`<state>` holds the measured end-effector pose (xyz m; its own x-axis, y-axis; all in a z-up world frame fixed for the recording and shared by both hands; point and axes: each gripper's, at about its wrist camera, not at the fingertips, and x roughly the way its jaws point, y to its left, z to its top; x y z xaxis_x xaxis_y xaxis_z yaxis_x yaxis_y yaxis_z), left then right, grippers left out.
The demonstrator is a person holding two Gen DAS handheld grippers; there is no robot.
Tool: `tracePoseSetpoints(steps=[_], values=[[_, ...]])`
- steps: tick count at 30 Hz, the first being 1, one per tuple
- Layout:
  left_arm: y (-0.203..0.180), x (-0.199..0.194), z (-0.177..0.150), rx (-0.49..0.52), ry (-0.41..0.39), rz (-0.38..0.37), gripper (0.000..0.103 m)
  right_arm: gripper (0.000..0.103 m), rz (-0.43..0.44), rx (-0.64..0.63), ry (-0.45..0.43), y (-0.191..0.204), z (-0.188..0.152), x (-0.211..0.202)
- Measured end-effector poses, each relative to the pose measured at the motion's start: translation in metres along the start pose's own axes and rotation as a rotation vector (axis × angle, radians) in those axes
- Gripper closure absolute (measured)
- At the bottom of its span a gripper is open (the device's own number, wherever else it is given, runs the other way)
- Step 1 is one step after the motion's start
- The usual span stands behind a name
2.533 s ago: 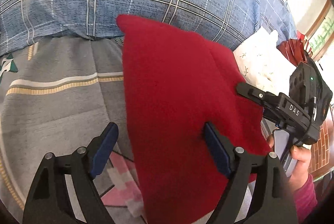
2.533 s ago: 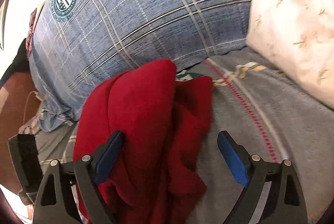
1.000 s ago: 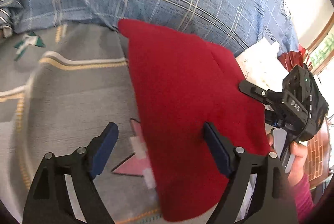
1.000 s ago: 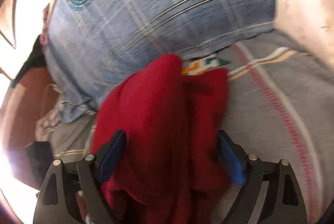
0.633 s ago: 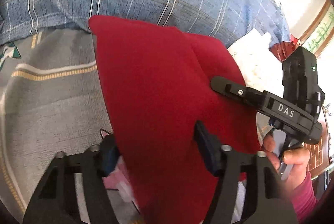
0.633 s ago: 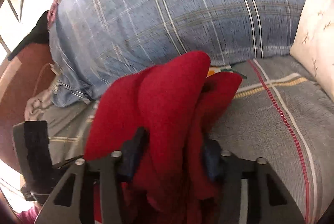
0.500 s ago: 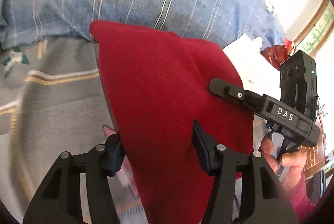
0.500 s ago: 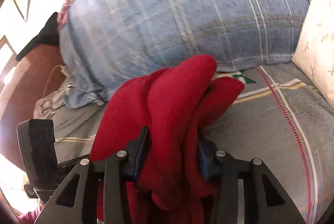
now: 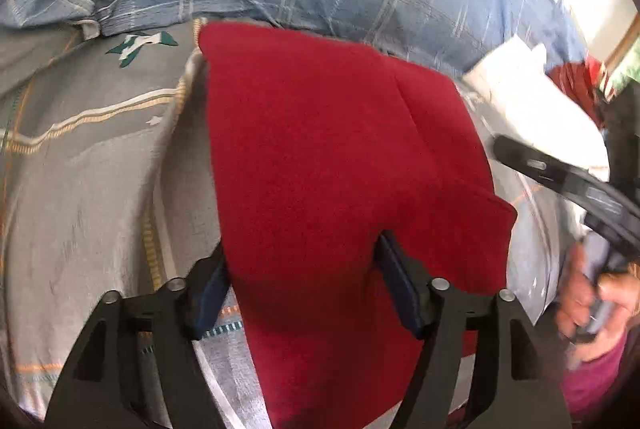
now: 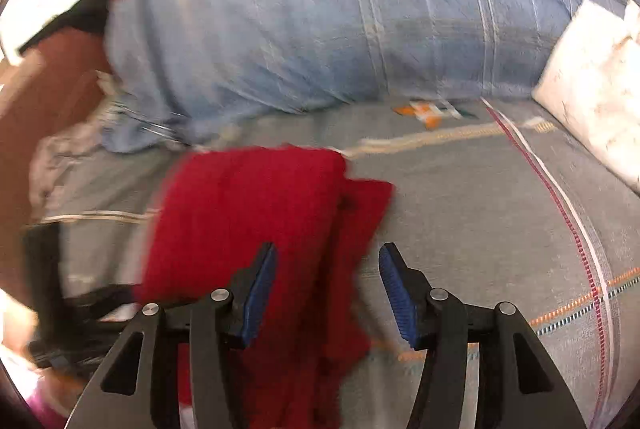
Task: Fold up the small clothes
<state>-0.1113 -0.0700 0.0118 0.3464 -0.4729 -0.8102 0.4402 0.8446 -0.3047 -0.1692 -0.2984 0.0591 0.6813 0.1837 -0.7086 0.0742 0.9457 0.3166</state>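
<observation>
A small red fleece garment (image 9: 320, 165) lies folded on the grey patterned bedsheet (image 9: 92, 197). My left gripper (image 9: 304, 285) is shut on its near edge, with the cloth bulging between the blue pads. In the right wrist view the garment (image 10: 256, 213) lies flat, with a second layer sticking out at its right. My right gripper (image 10: 326, 289) is open just above the garment's near right part and holds nothing. It also shows in the left wrist view (image 9: 568, 181), off the garment's right edge.
A large blue plaid duvet (image 10: 340, 13) is bunched along the back of the bed. A white floral pillow (image 10: 592, 89) lies at the right. A brown bed frame (image 10: 44, 101) stands at the left. The left gripper's body (image 10: 52, 293) shows at the left.
Both grippers closed on the lifted red garment, which then came down flat onto the sheet. My right gripper has since opened and let go; my left stays shut on it.
</observation>
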Motion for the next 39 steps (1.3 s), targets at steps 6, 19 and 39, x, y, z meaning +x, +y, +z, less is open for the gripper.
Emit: tracePoseSetpoints(steps=[6,19,39], values=[[-0.007,-0.011,0.0,0.025,-0.075,0.067,0.03,0.064,0.042,-0.321,0.003,0.078,-0.022,-0.008],[-0.003,-0.041,-0.007,0.02,-0.228,0.203,0.028,0.086,-0.135,-0.385,0.044,0.071,-0.052,0.04],[-0.018,-0.078,-0.023,0.005,-0.312,0.254,0.028,0.018,-0.171,-0.161,-0.13,0.073,-0.046,-0.027]])
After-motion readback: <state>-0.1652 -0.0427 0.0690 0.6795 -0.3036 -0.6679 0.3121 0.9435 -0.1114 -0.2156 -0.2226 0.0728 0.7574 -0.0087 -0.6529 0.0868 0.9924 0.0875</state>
